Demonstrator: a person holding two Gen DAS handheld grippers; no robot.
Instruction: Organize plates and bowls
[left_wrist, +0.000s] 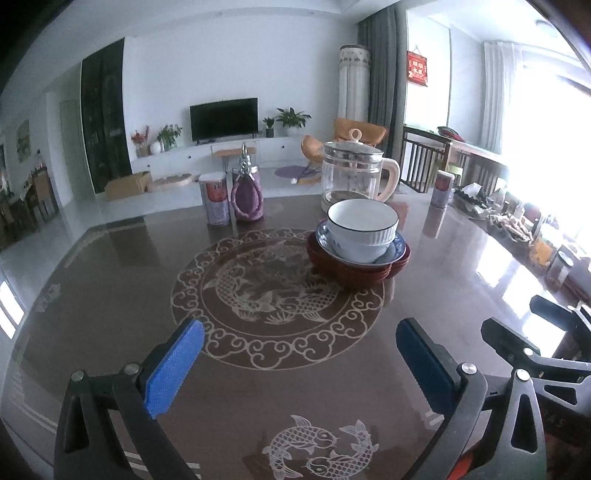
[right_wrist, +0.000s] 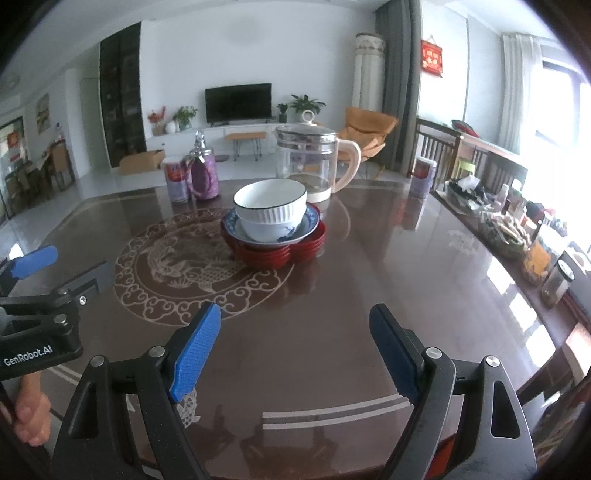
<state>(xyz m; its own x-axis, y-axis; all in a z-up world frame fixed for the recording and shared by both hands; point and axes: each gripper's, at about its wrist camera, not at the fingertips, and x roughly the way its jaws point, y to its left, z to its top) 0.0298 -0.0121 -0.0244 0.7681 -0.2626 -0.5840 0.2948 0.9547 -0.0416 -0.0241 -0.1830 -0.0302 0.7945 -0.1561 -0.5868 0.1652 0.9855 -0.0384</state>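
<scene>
Since the crockery is nested largest at the bottom, the white bowl (left_wrist: 362, 221) is seated in a second bowl on the blue-patterned plate (left_wrist: 395, 252), carried by stacked red plates (left_wrist: 356, 271) mid-bench (left_wrist: 110, 314), just before the glass kettle (left_wrist: 351, 171). Both the left tongs (left_wrist: 295, 363) and right tongs (right_wrist: 295, 354) are spread, empty, well short of the stack; sorting is probably finished, though the red plates' count cannot be told.

Glossy ceramic bowl (right_wrist: 270, 206) on lacquered red plates (right_wrist: 275, 251); polished table (right_wrist: 369, 280); glass kettle (right_wrist: 308, 162)
</scene>
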